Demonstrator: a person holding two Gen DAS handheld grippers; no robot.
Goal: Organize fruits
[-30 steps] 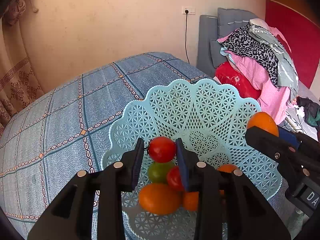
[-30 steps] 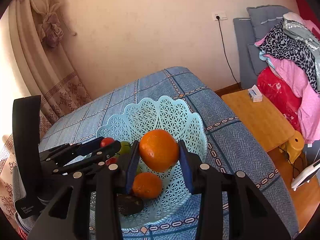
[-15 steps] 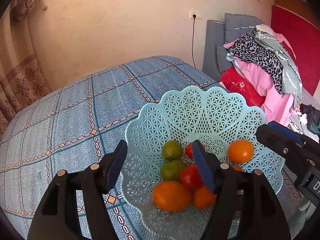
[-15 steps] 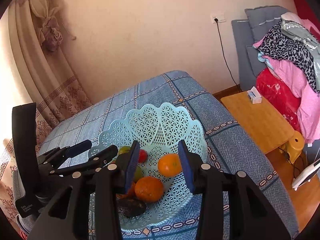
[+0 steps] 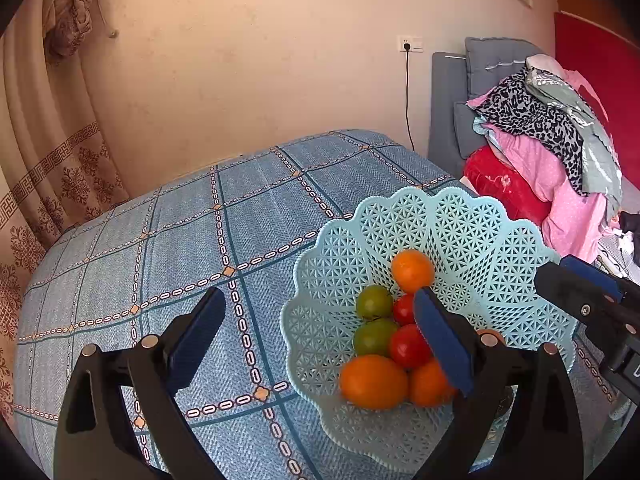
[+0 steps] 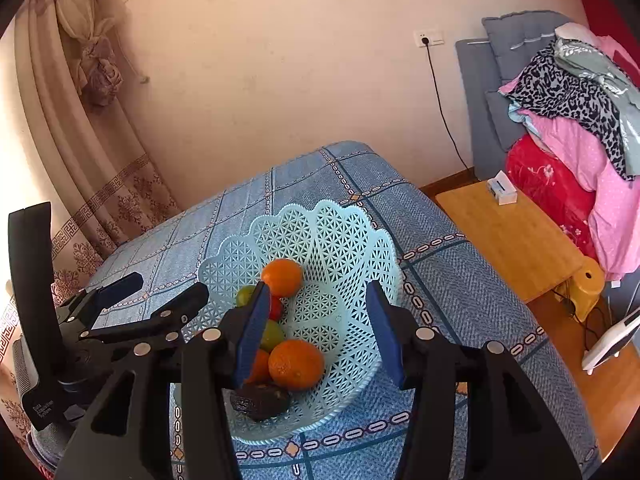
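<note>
both hand-held grippers gape empty above the basket (image 6: pixel 384 256) rim.

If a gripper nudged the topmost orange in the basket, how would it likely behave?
The orange is round and rests on the sloped lattice wall of the basket, so it would probably roll down toward the piled fruit. It looks firm enough not to bruise easily. Both grippers, left and right, are open.

Each wrist camera looks forward and down between its own jaws, close above the bed. Both views share the basket (image 5: pixel 492 248) (image 6: pixel 320 232); the left views it from the left side, the right from directly behind.
</note>
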